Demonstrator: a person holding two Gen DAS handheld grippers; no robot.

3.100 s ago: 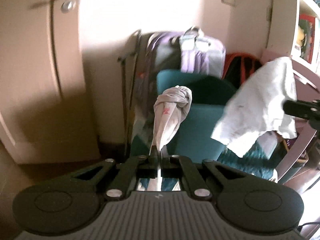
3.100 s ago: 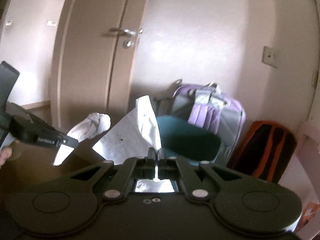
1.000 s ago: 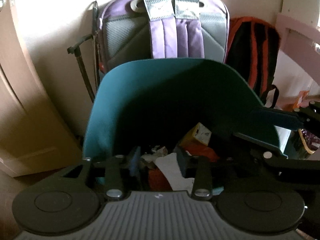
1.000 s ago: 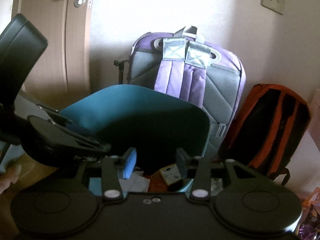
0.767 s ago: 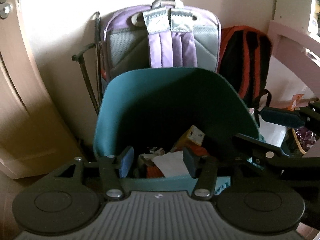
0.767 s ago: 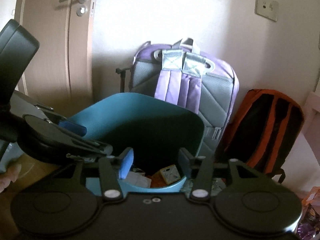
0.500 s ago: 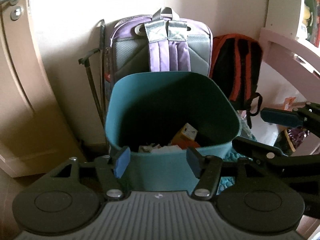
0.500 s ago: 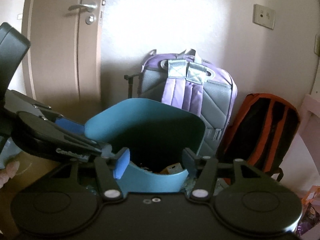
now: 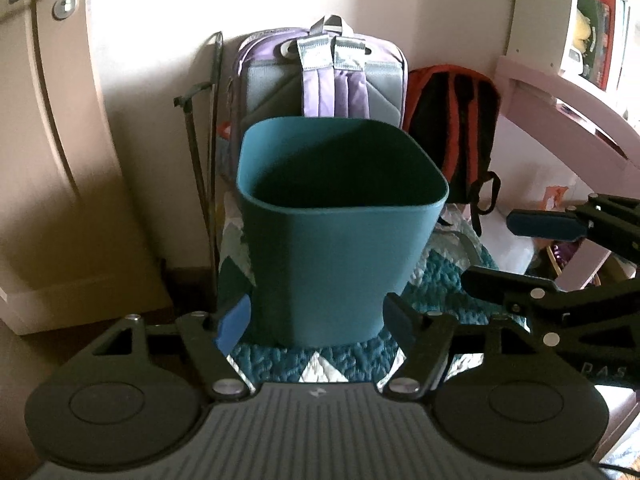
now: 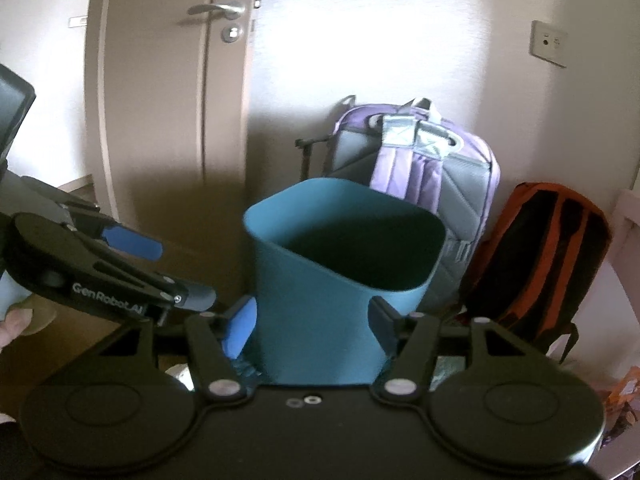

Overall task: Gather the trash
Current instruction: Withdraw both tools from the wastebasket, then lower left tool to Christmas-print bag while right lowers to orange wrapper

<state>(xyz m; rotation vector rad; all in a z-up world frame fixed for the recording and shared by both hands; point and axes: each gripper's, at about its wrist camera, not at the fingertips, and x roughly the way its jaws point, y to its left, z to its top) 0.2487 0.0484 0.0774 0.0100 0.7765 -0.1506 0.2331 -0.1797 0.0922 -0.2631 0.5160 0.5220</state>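
A teal trash bin (image 9: 340, 260) stands on a quilted teal mat, also seen in the right wrist view (image 10: 320, 300). Its inside is dark and its contents are hidden. My left gripper (image 9: 316, 322) hangs in front of the bin with its jaws opening and nothing between them. My right gripper (image 10: 311, 326) is likewise back from the bin, jaws opening, empty. Each shows in the other's view: the right gripper (image 9: 516, 252) at the right, the left gripper (image 10: 172, 272) at the left. The bin is beyond the fingertips, untouched.
A purple-grey backpack (image 9: 320, 76) and an orange-black backpack (image 9: 452, 120) lean on the wall behind the bin. A thin black folded stand (image 9: 200, 140) is left of them. A door (image 10: 160, 100) is at the left, pink furniture (image 9: 560, 92) at the right.
Both grippers held crumpled paper at first and are now empty. Over the last second they drew back and up from over the bin, jaws widening; the trash inside has dropped from sight.
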